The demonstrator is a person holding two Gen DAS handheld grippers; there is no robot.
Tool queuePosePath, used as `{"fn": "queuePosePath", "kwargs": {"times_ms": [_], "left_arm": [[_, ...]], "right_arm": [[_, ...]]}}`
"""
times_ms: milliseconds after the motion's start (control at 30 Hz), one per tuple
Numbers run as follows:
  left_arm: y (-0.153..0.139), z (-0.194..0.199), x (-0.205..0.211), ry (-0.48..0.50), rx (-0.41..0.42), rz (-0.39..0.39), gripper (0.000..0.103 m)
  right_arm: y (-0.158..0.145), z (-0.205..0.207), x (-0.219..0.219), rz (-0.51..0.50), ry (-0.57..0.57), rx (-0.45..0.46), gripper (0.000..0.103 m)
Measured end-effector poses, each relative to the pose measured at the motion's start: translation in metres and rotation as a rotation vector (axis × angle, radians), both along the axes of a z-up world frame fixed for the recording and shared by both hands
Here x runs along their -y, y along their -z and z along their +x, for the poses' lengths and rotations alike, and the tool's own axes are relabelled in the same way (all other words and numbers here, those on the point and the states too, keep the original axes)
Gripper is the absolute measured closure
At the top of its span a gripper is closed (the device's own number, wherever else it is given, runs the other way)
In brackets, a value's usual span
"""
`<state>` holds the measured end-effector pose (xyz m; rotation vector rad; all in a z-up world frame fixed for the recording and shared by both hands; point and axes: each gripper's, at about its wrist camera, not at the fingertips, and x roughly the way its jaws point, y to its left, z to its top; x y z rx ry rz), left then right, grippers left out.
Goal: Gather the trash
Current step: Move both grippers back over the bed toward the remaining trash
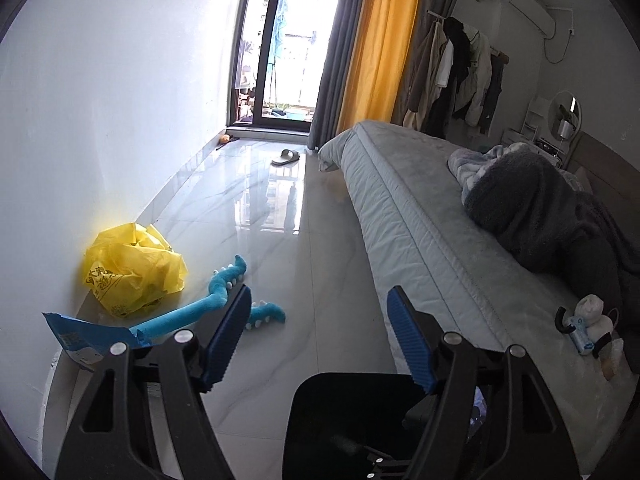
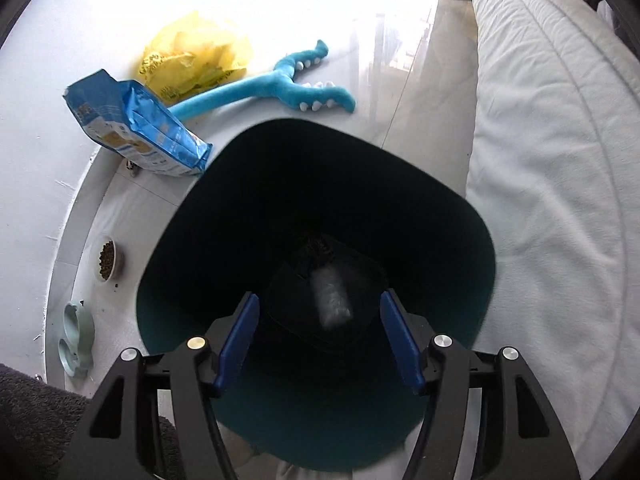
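Note:
A dark bin [image 2: 280,168] stands on the floor beside the bed. A crumpled clear plastic piece [image 2: 332,300] lies loose at its bottom. My right gripper [image 2: 318,296] hangs open over the bin mouth, pointing down, with nothing pressed between its blue pads. My left gripper [image 1: 319,290] is open and empty, raised above the floor with the bin [image 1: 320,400] just below it. By the wall lie a yellow plastic bag [image 1: 132,272] [image 2: 196,56] and a blue packet [image 1: 80,336] [image 2: 136,128]. White tissue wads and a small packet [image 1: 584,332] rest on the bed's near end.
A teal plush toy [image 2: 260,84] lies on the tiles between the yellow bag and the bin. A bowl of pet food [image 2: 107,258] and a green double dish [image 2: 76,332] sit by the wall. The bed [image 1: 420,220] runs along the right, and a slipper [image 1: 285,157] lies near the balcony door.

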<state>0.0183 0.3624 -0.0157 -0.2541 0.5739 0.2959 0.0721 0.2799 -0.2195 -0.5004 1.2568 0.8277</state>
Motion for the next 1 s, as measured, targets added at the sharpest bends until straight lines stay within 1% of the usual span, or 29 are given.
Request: {"fn": "queuePosePath", "kwargs": {"times_ms": [67,200,267,333,400,467,600,867,1000], "left_arm": [[-0.007,-0.001,0.004,-0.002,0.013,0.014,0.029],[-0.021,0.001,0.014,-0.002,0.039,0.018,0.019],[-0.027,0.002,0.022,0.007,0.063,0.016,0.013],[-0.034,0.004,0.032,0.015,0.087,0.027,0.008],[-0.039,0.006,0.041,0.028,0.095,0.046,0.008],[-0.042,0.01,0.05,0.039,0.096,0.056,0.007],[-0.042,0.018,0.063,0.056,0.096,0.025,0.005],[-0.047,0.034,0.096,0.096,0.097,-0.002,0.004],[-0.046,0.042,0.117,0.12,0.086,0.006,0.004]], "right_arm": [[-0.008,0.0,0.004,0.022,0.007,-0.003,0.031],[-0.028,-0.001,0.014,0.076,0.014,0.013,0.028],[-0.044,0.0,0.021,0.117,0.013,0.042,0.025],[-0.057,-0.001,0.027,0.133,0.01,0.088,0.024],[-0.072,0.0,0.036,0.153,0.007,0.132,0.024],[-0.084,0.002,0.045,0.175,0.009,0.154,0.022],[-0.105,0.009,0.068,0.212,0.018,0.196,0.019],[-0.134,0.015,0.117,0.25,0.035,0.288,0.018],[-0.143,0.019,0.137,0.256,0.054,0.321,0.015]]}}
